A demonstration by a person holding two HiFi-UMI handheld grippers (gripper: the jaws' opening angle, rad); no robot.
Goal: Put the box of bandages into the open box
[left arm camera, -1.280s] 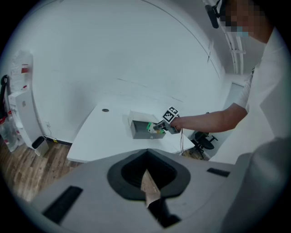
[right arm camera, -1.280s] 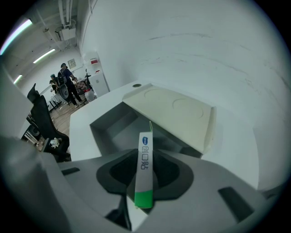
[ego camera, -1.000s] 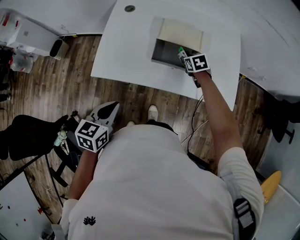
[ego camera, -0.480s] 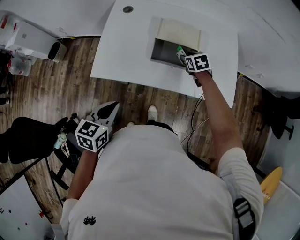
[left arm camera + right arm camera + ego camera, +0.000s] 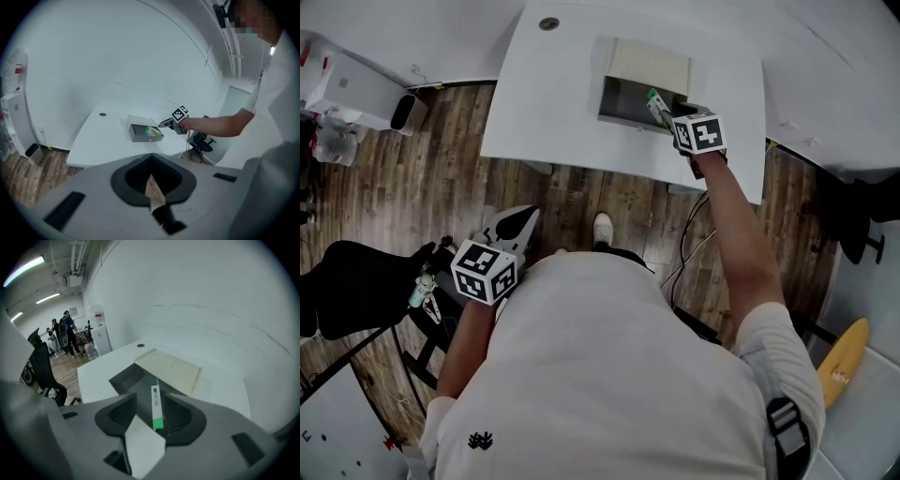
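The grey open box [image 5: 619, 105] sits on the white table with its cream lid [image 5: 649, 66] folded back. The green and white box of bandages [image 5: 653, 97] leans on edge inside it at the right end. My right gripper [image 5: 662, 114] hovers just above and behind it. Its jaws have just been opening and now stand wide. In the right gripper view the bandage box [image 5: 156, 405] shows in line between the jaws, with no pad touching it. From the left gripper view it rests in the open box [image 5: 139, 136]. My left gripper [image 5: 517, 215] hangs low over the floor, its fingers together and empty.
The white table [image 5: 553, 112] has a round cable hole [image 5: 548, 22] at its far left. A black office chair [image 5: 356, 281] stands on the wooden floor by my left hand. Cables [image 5: 694, 246] hang below the table. Several people [image 5: 63, 336] stand far off.
My right gripper has lifted and drawn back a little from the open box, leaving the bandage box inside. The left gripper has stayed where it was.
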